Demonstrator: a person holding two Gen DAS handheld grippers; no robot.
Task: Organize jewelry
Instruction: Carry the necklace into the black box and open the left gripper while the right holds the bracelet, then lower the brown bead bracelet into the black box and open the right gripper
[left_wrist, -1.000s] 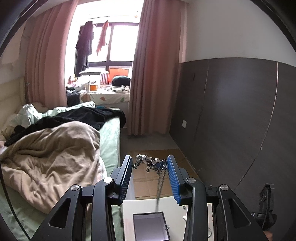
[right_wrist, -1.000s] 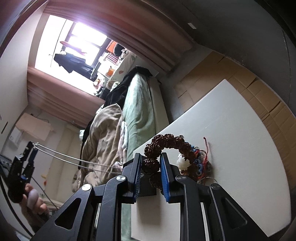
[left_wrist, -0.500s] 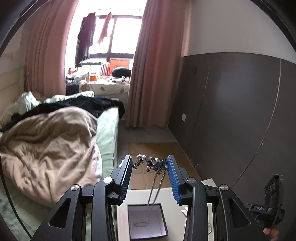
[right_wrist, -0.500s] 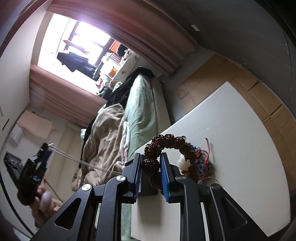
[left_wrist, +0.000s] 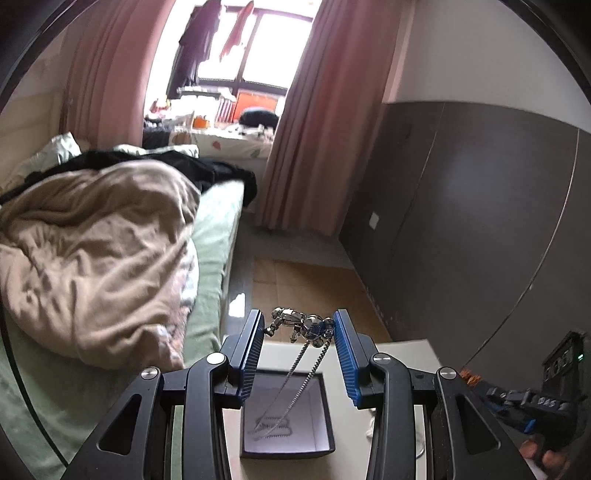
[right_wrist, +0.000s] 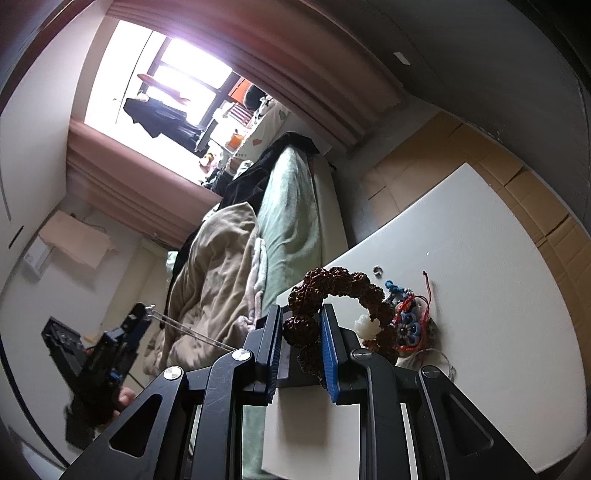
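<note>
Necklace: a silver pendant (left_wrist: 301, 326) is pinched between the left tool's (left_wrist: 298, 332) blue pads; its chain (left_wrist: 295, 387) hangs down into the box.
Box: dark, open, white-lined (left_wrist: 286, 417), on the white bench (left_wrist: 402, 354) below that tool; the chain's end is coiled inside.
Bracelet: brown knobbly beads (right_wrist: 332, 299), one bead squeezed by the narrowly parted right tool (right_wrist: 301, 328).
Other jewelry: red and blue cord pieces (right_wrist: 410, 325) on the bench, touching the bracelet.

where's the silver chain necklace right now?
Left wrist view, centre-bottom: the silver chain necklace hangs from its pendant, held between the left gripper fingers, its lower end pooled inside the open dark box.
</note>
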